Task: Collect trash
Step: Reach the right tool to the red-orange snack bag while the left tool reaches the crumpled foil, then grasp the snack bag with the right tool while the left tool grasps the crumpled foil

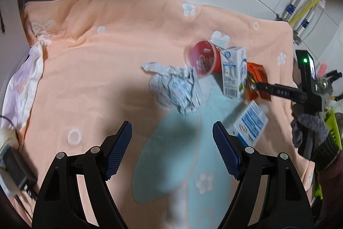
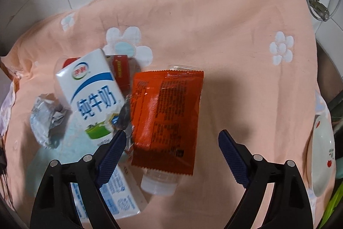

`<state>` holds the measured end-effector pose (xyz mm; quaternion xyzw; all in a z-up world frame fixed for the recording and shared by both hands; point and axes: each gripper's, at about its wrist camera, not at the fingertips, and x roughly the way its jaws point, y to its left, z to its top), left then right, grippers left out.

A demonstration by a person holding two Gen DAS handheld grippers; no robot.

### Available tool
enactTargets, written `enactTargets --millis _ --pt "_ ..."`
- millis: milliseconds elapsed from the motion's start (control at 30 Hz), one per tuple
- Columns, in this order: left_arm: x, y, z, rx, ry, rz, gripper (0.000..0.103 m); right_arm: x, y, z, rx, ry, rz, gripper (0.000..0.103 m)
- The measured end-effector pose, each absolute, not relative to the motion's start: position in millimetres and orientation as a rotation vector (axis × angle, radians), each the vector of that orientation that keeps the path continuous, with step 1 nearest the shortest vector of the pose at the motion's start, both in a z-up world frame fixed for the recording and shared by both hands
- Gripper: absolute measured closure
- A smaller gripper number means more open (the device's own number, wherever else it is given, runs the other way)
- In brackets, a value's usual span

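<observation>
While the trash sits bunched mid-blanket (image 2: 225, 20), your right tool (image 2: 171, 138) hangs apart over the orange packet (image 2: 169, 113), which lies on a clear bottle (image 2: 158, 182), pads gripping nothing. Milk carton (image 2: 94, 93) stands just left, red cup (image 1: 203, 59) tipped on its side behind it; can't tell what's inside. Crumpled paper (image 1: 178, 87) is ahead of your left tool (image 1: 172, 134), apart too, empty.

I see my left gripper (image 1: 172, 150): black arms, blue ridged pads, silver rivets. The right gripper (image 2: 171, 148) matches; a grey knit glove (image 1: 308, 129), dark sleeve (image 1: 330, 166).
</observation>
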<state>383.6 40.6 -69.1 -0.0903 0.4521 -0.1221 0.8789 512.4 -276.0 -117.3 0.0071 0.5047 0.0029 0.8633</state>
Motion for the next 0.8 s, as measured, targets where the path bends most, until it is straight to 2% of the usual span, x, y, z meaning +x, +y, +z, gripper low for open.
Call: enactTargets --millis 133,200,467,800 --pt "406.4 40.8 -76.9 -0.193 0.946 -0.246 0.026 519.6 -280.1 -124.7 0.035 1.079 -0.002 0.024" --pt "417.8 40.1 -81.3 -0.204 0.958 -0.244 0.022 521.4 -282.4 -128.0 0.040 1.089 -0.002 0.031" --pt "455.5 14.7 -100.7 -0.165 0.999 -0.272 0.016 528.0 -282.5 -128.6 0.044 1.086 0.019 0.046" --pt "489.9 -5.1 -122.6 -0.136 1.045 -0.262 0.009 508.9 -289.8 -115.8 0.074 1.046 0.008 0.046"
